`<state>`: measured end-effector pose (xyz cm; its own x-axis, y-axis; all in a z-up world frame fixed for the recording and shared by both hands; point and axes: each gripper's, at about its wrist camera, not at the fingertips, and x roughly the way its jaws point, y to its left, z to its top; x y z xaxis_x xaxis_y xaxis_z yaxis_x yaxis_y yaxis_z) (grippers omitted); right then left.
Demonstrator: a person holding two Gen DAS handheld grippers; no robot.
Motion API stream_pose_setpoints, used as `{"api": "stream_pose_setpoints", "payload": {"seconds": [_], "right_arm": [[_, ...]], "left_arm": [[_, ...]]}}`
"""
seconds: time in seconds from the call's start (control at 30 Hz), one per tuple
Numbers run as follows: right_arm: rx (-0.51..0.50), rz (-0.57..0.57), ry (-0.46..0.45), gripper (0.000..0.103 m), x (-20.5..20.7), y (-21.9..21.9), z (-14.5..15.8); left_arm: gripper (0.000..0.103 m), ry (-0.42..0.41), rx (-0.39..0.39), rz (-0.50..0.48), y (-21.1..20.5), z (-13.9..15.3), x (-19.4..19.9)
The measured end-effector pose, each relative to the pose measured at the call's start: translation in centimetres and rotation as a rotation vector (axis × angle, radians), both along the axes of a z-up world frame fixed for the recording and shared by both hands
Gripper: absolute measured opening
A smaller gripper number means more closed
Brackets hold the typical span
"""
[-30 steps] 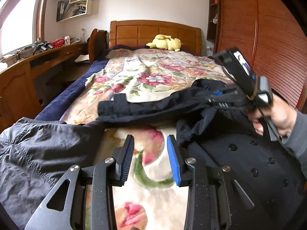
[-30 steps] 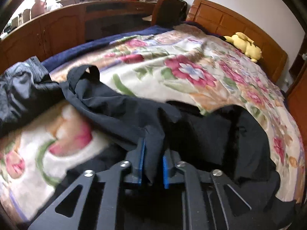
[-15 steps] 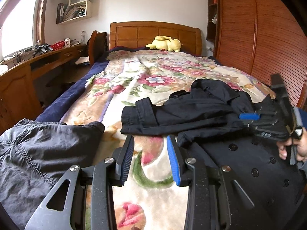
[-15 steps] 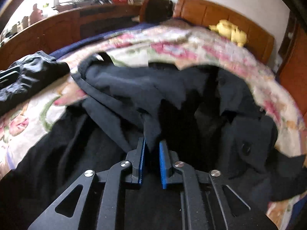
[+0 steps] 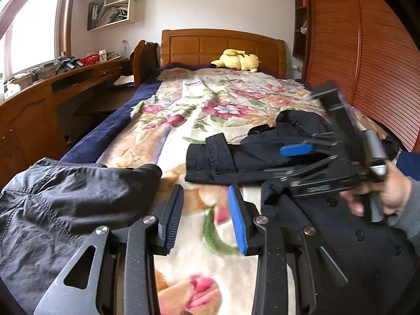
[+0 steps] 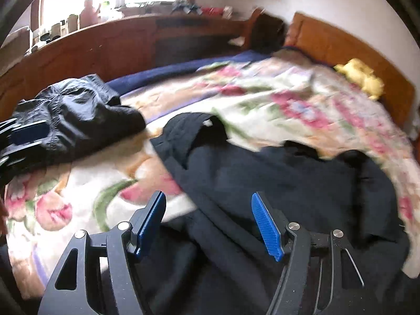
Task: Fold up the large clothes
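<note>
Lying on bed (image 5: pixel 183 120): 2 garments, 2 grippers open.

The wooden bed (image 5: pixel 223 42), under a floral blanket (image 5: pixel 210 110), carries a black buttoned coat (image 5: pixel 341 225), a grey jacket (image 5: pixel 65 197) and a yellow plush toy (image 5: pixel 236 60).

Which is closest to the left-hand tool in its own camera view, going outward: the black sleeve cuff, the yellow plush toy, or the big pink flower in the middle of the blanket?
1. Black sleeve cuff, just ahead of the left gripper, slightly right.
2. Big pink flower, mid-bed.
3. Yellow plush toy, against the headboard.
</note>
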<state>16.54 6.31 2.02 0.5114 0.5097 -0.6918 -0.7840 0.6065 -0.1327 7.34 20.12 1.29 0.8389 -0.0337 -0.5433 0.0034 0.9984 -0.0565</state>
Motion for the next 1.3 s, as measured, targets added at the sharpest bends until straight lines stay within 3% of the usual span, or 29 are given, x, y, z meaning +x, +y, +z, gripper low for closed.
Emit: {"api": "stream_pose_setpoints", "payload": {"seconds": [0.27, 0.47, 0.5, 0.53, 0.57, 0.6, 0.67, 0.8, 1.03, 1.17, 1.23, 1.3], "right_arm": [[-0.109, -0.016, 0.046, 0.070, 4.2, 4.6, -3.3], [-0.179, -0.007, 0.020, 0.070, 4.9, 6.9, -4.4], [-0.170, -0.008, 0.023, 0.065, 5.0, 6.9, -4.4], [-0.158, -0.011, 0.021, 0.054, 4.5, 6.6, -4.1], [-0.125, -0.012, 0.019, 0.015, 4.4, 6.1, -3.6], [-0.066, -0.019, 0.035, 0.008, 4.3, 5.0, -2.8], [0.034, -0.027, 0.034, 0.007, 4.1, 2.8, -1.1], [0.141, -0.065, -0.050, 0.007, 1.8, -1.8, 2.3], [0.311, -0.231, -0.141, 0.007, -4.0, -12.2, 5.9], [0.330, -0.383, -0.168, 0.007, -6.7, -18.3, 4.9], [0.294, -0.450, -0.168, 0.013, -8.0, -20.6, 3.6], [0.229, -0.502, -0.177, 0.027, -9.4, -22.4, 2.2]], "left_arm": [[0.036, 0.003, -0.013, 0.021, 1.7, -0.3, 0.1], [0.036, 0.001, -0.004, 0.014, 1.3, -0.2, 0.2], [0.036, 0.000, -0.001, 0.011, 1.1, -0.2, 0.2], [0.036, 0.000, 0.004, 0.005, 0.9, -0.2, 0.2], [0.036, 0.000, 0.010, 0.002, 0.7, -0.2, 0.3], [0.036, -0.001, 0.016, 0.002, 0.6, -0.2, 0.3], [0.036, -0.004, 0.013, 0.001, 0.4, -0.1, 0.4], [0.036, -0.015, 0.017, -0.012, -0.4, 0.1, 0.3], [0.036, -0.015, 0.033, -0.031, -2.1, 0.2, 0.1], [0.036, -0.026, 0.033, -0.059, -3.2, 0.5, 0.0], [0.036, -0.026, 0.038, -0.075, -4.0, 0.5, -0.1], [0.036, -0.026, 0.044, -0.090, -4.7, 0.5, -0.2]]}}
